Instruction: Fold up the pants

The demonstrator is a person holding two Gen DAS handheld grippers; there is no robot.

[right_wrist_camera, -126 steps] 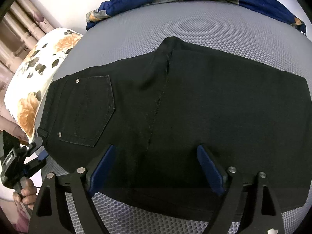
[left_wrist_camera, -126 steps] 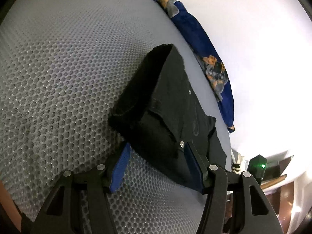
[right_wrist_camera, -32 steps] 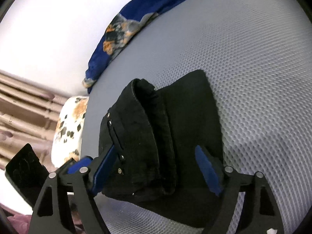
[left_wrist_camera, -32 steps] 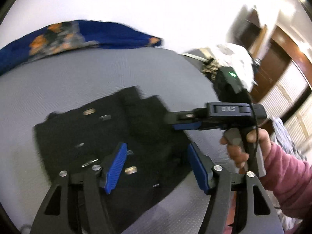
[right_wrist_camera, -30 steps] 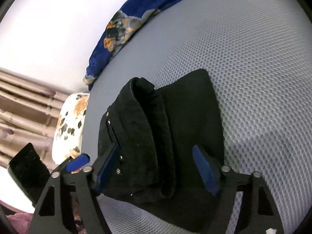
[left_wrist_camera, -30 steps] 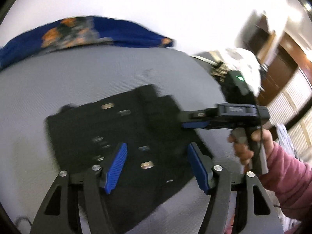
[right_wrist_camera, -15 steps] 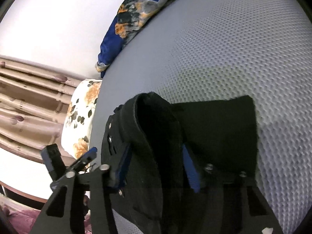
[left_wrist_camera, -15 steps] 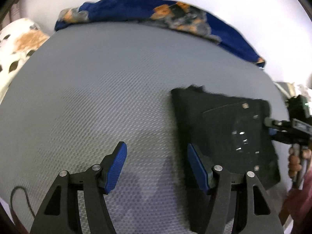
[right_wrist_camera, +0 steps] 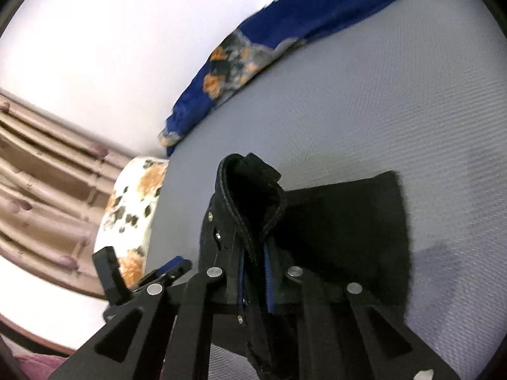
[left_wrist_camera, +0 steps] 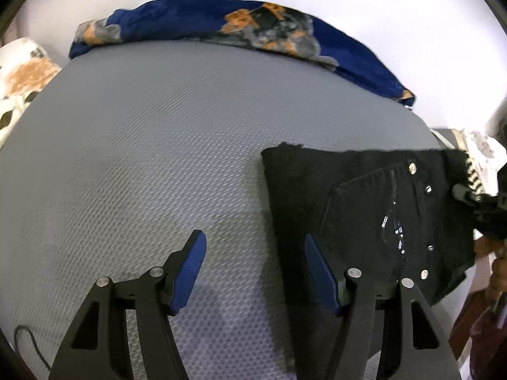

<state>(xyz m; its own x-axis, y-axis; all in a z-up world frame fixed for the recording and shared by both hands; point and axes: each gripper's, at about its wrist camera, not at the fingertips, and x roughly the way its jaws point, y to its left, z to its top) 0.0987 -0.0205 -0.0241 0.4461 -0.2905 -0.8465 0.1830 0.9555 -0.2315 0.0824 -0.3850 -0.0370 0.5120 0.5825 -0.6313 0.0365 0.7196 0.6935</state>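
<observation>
The black pants [left_wrist_camera: 364, 209] lie folded into a compact square on the grey mesh mattress [left_wrist_camera: 158, 158], back pocket and rivets up, at the right of the left wrist view. My left gripper [left_wrist_camera: 253, 262] is open and empty, hovering over bare mattress just left of the pants. My right gripper [right_wrist_camera: 255, 269] is shut on the thick folded edge of the pants [right_wrist_camera: 342, 231], which rises between its fingers. The right gripper also shows at the far right of the left wrist view [left_wrist_camera: 475, 202], at the pants' right edge.
A blue blanket with orange flowers [left_wrist_camera: 247, 28] lies along the mattress's far edge by the white wall. A white floral pillow [right_wrist_camera: 133, 215] sits at the left end, with curtains [right_wrist_camera: 38, 171] behind. A thin black cable [left_wrist_camera: 31, 345] lies at the near left.
My right gripper has closed on the folded edge of the pants. My left gripper has swung left, off the pants, and stays open over bare mattress.
</observation>
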